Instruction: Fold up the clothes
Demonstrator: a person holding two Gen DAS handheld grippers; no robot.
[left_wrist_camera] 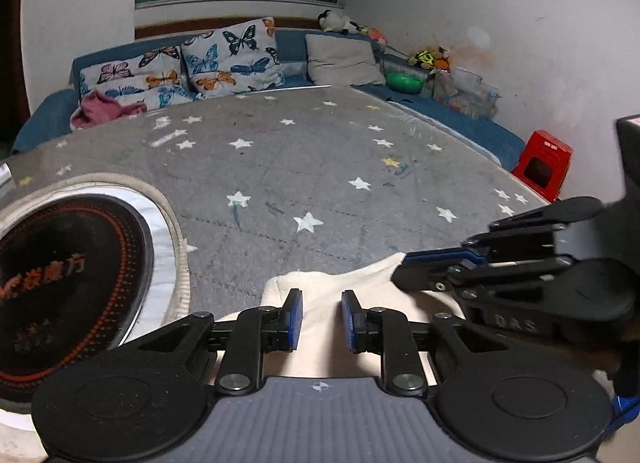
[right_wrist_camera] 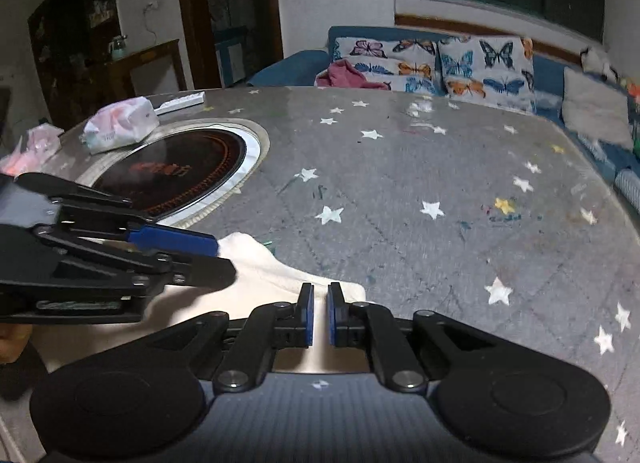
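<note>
Nearest, left gripper [left_wrist_camera: 321, 315]: jaws part-open astride a fold of the cream-white soft cloth garment [left_wrist_camera: 316, 291]; whether the pads press it, I cannot tell.
Right gripper [right_wrist_camera: 319, 313]: jaws nearly closed, pinching the garment's edge.
Garment: bunched on the near edge of the grey star-patterned table cover [left_wrist_camera: 280, 167].
Left of it: round black inset cooktop [right_wrist_camera: 172, 175].
Beyond: butterfly-print cushions [left_wrist_camera: 230, 59] on the blue sofa [left_wrist_camera: 294, 45].

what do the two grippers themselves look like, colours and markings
Both match. The left gripper and the right gripper each have black linkage arms with silver pivot bolts, two round black discs at the base and a ribbed grey body with a small white crosshair mark. The finger pads are blue. Seen side on, the right gripper's black housing carries raised letters, apparently "DAS". No cables or sleeves show.
</note>
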